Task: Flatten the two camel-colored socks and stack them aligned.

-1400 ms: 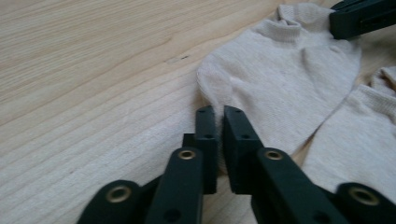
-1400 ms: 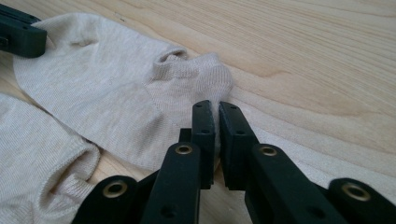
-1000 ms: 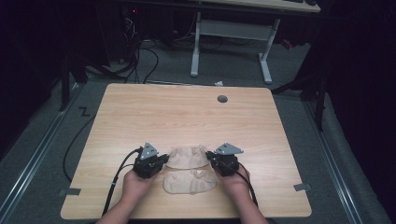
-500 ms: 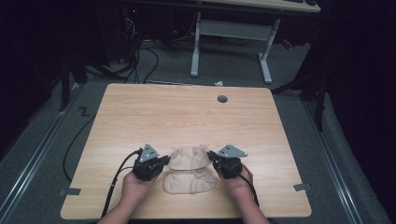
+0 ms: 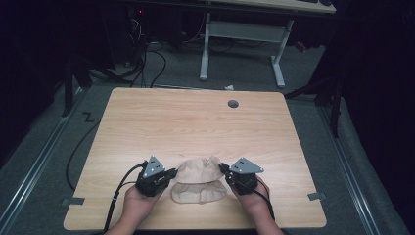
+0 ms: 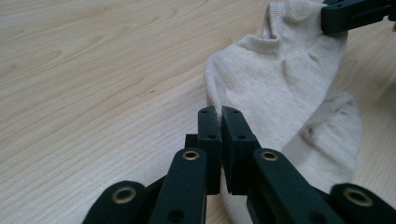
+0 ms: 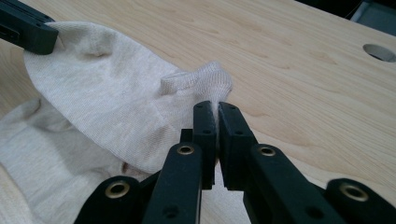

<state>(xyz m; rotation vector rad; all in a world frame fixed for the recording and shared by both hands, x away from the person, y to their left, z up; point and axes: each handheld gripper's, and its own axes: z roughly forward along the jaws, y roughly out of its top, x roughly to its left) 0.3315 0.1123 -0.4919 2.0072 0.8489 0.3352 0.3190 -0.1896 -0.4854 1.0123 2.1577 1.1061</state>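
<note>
Sock (image 5: 198, 178) lay low centre of frame, long axis left-right between left gripper (image 5: 172, 172) and right gripper (image 5: 223, 169); each was clamped on one end.

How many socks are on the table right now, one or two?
2. One beige sock is pinched at its ends by the left gripper and the right gripper. The second sock lies flat on the table beneath it. More could be hidden.

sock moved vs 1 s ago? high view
Yes. The sock's gripped upper edge has lifted toward the table's round hole, pulled by left gripper and right gripper.
</note>
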